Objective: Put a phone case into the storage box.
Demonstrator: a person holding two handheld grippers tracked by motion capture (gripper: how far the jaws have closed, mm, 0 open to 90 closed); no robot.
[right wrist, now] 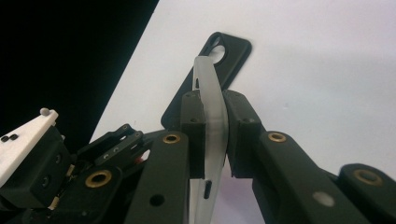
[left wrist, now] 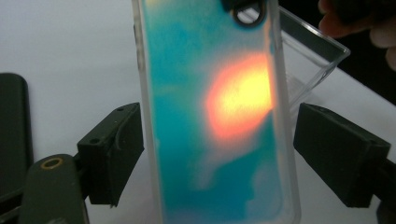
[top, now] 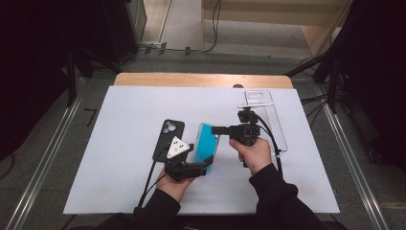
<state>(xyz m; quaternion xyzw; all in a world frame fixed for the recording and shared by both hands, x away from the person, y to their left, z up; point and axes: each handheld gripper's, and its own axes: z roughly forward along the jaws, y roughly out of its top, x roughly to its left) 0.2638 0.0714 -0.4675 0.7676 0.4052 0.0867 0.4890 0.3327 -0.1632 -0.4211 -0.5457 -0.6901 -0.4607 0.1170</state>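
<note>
Thing in work: a translucent phone case with a teal and orange back (top: 206, 143), held up off the white tabletop (top: 119, 120), just right of the black phone case (top: 167, 139) that lies flat there.
Right hand-held gripper (right wrist: 214, 135): closed on the upper edge of the teal case; its view shows both pads pressed on the thin clear rim, seen edge-on.
Left hand-held gripper (left wrist: 217, 154): wide open around the lower part of the teal case, one jaw on each side, neither touching it yet.
Other things: a clear plastic box (top: 265, 120) stands to the right of the teal case, behind the right hand (top: 253, 153).
Done: the teal case seems already lifted and secured at one end.
Left: the left jaws must probably close on the case's sides; after that, what follows cannot be judged. The black case lies untouched.
</note>
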